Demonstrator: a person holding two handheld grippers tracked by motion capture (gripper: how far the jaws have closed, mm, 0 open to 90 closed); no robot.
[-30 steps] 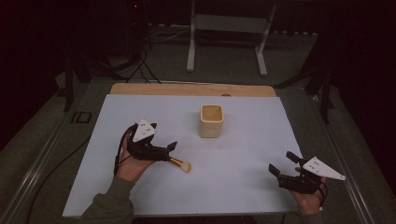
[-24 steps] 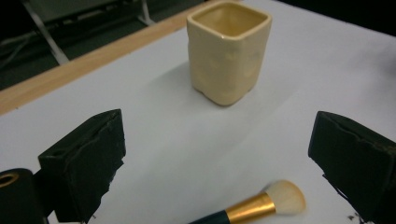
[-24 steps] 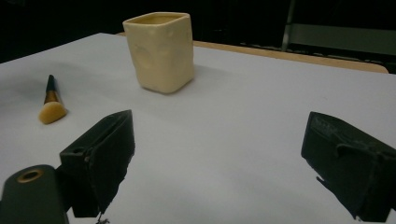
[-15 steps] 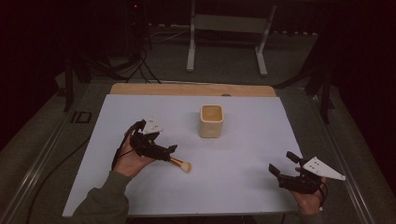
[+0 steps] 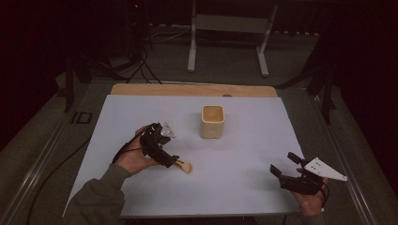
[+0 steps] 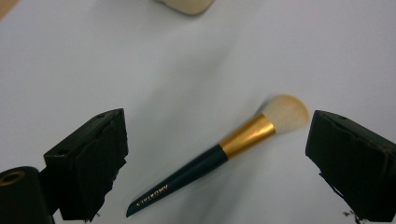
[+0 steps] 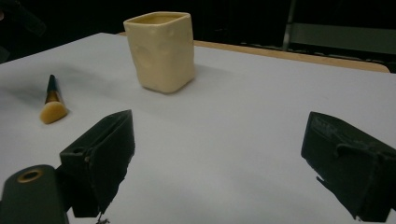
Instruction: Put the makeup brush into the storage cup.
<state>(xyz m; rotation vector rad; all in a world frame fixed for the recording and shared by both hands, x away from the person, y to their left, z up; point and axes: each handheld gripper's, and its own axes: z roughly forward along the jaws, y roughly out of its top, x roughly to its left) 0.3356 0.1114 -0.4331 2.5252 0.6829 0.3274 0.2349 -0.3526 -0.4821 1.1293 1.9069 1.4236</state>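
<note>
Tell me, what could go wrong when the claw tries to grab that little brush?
The left gripper hangs open over the makeup brush, which lies slanted between its jaws. Closing on the slim handle could roll or flick it away. Pinching the soft bristles instead might squash them. The cup stands nearby and could be bumped.

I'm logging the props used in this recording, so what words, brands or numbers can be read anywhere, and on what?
Small gold lettering runs along the dark handle of the makeup brush, near its tip: too small and blurred to read.
Cream cup: no text seen.
White table cover: no text seen.
</note>
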